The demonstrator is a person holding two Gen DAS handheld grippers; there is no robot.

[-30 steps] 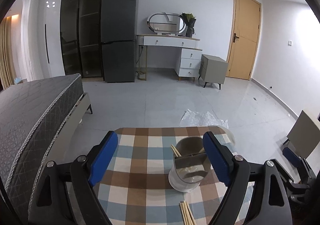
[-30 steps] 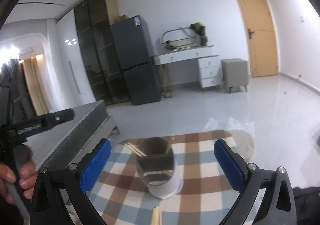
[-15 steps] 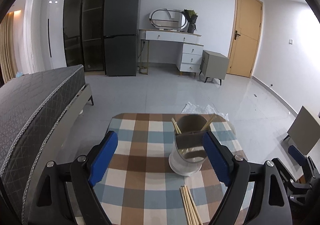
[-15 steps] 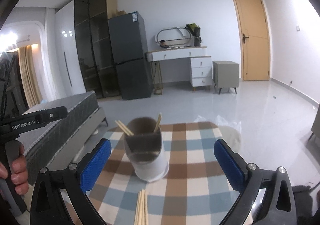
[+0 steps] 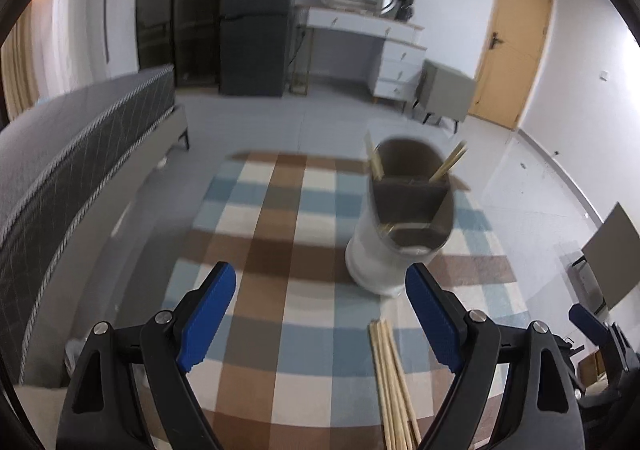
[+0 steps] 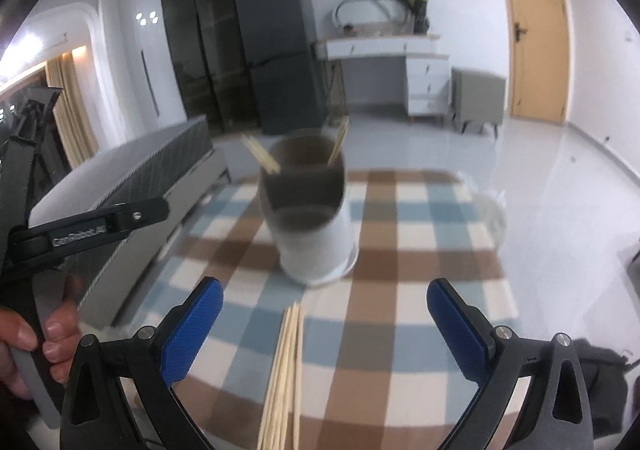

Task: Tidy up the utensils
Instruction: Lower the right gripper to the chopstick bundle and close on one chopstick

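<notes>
A white utensil holder [image 5: 394, 230] [image 6: 310, 210] with a dark divided top stands on a checked tablecloth [image 5: 280, 250] [image 6: 420, 282]. Two chopsticks [image 5: 448, 166] [image 6: 262, 158] lean inside it. A bundle of several loose chopsticks [image 5: 394, 382] [image 6: 286, 370] lies on the cloth in front of the holder. My left gripper [image 5: 320, 290] hovers open above the cloth, its right finger just beside the bundle. My right gripper [image 6: 324, 308] is open too, and the bundle lies below the gap between its blue pads. Neither holds anything.
A grey bed [image 5: 80, 138] runs along the left of the table. A dark fridge [image 5: 256, 14], a white dresser [image 5: 360, 46], a small grey cabinet [image 5: 444, 94] and a wooden door [image 5: 512, 54] stand at the back. A hand [image 6: 44, 334] holds the left gripper's handle.
Both grippers have come down toward the table and tilted further downward. The holder and the loose chopsticks now sit larger and higher in both views. The jaws stayed open.
</notes>
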